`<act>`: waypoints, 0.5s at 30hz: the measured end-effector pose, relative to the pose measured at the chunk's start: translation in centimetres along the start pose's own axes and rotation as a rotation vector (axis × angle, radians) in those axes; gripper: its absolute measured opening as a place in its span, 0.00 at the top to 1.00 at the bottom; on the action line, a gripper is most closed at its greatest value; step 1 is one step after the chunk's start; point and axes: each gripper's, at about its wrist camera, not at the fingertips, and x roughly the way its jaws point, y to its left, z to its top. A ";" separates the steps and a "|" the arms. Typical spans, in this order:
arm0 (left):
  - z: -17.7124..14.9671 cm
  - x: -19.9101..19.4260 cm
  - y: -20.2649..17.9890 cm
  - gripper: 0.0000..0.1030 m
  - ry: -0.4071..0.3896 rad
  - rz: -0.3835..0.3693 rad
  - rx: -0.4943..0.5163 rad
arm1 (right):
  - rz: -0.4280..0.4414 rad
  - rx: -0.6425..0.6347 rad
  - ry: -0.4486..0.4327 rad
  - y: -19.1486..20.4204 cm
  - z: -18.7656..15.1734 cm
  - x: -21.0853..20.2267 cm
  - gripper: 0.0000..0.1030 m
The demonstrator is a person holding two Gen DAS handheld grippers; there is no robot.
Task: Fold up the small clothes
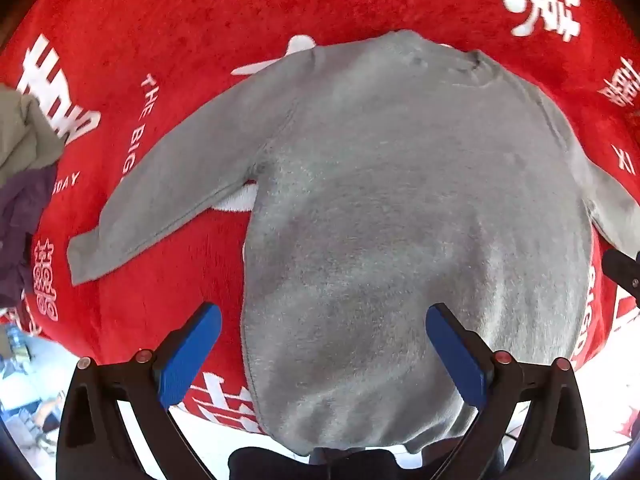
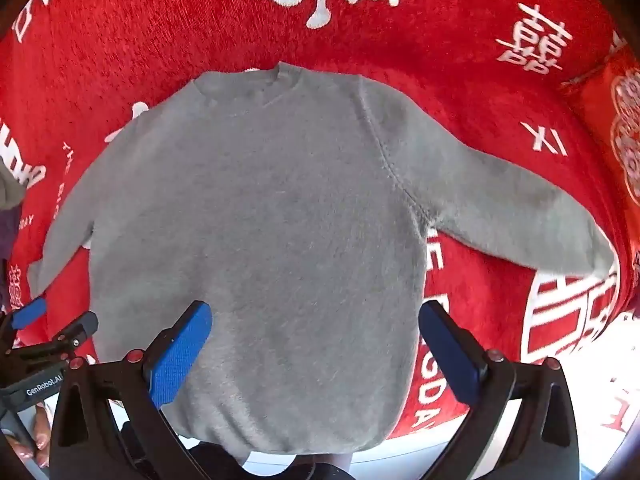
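Near hem of grey sweater [image 1: 400,240] sits btwn both tools. Left gripper [image 1: 324,356] & right gripper [image 2: 316,352] jaws wide apart, holding nothing. Sweater lies flat on red blanket [image 2: 400,40], sleeves spread left/right. Soft, light, floppy; pinch sleeve cuffs first, I'd say.

Grey sweater [image 1: 400,220] flat, sleeves outspread

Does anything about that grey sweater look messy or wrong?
Nothing stands out. The grey sweater lies flat on the red blanket, both sleeves spread outward. Only a heap of other clothes sits crumpled at the left.
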 end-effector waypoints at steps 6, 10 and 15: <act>0.2 1.2 -1.2 0.00 0.043 0.011 -0.055 | 0.010 -0.066 0.025 -0.6 1.8 0.7 0.00; 0.2 1.8 -2.1 0.00 0.069 0.006 -0.076 | 0.014 -0.075 0.051 -1.2 2.7 1.8 0.00; 0.3 2.4 -2.8 0.00 0.095 0.006 -0.072 | 0.027 -0.064 0.045 -2.3 3.0 2.7 0.00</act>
